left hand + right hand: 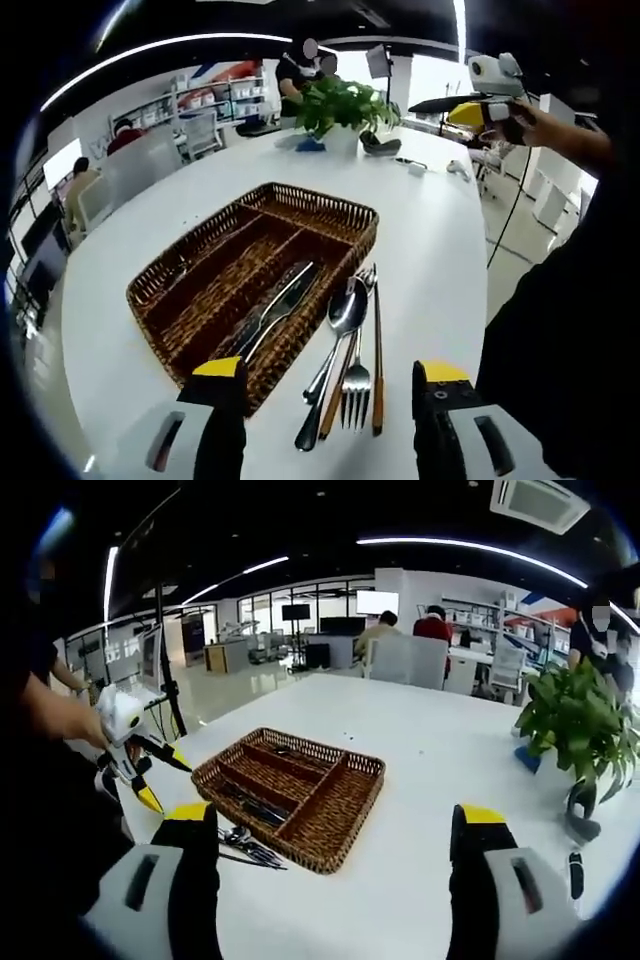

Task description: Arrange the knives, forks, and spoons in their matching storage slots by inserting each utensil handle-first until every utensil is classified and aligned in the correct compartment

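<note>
A brown wicker tray (330, 205) with long compartments lies on the white table. Two knives (278, 305) lie in its right-hand compartment. Beside the tray on the table lies a loose bunch: a spoon (347, 308), a fork (357, 382) and brown chopsticks (377, 350). My left gripper (330, 372) hangs open just above that bunch, its yellow-tipped jaws wide apart. My right gripper (335, 825) is open and empty, held high and well back from the tray (290, 742). The loose utensils (245, 848) show at the tray's near left corner. The left gripper (135, 765) also appears there.
A potted plant (340, 105) stands at the table's far end with small dark items around it; the plant (575, 715) sits right in the right gripper view. People sit at desks behind. The table edge runs close on my side.
</note>
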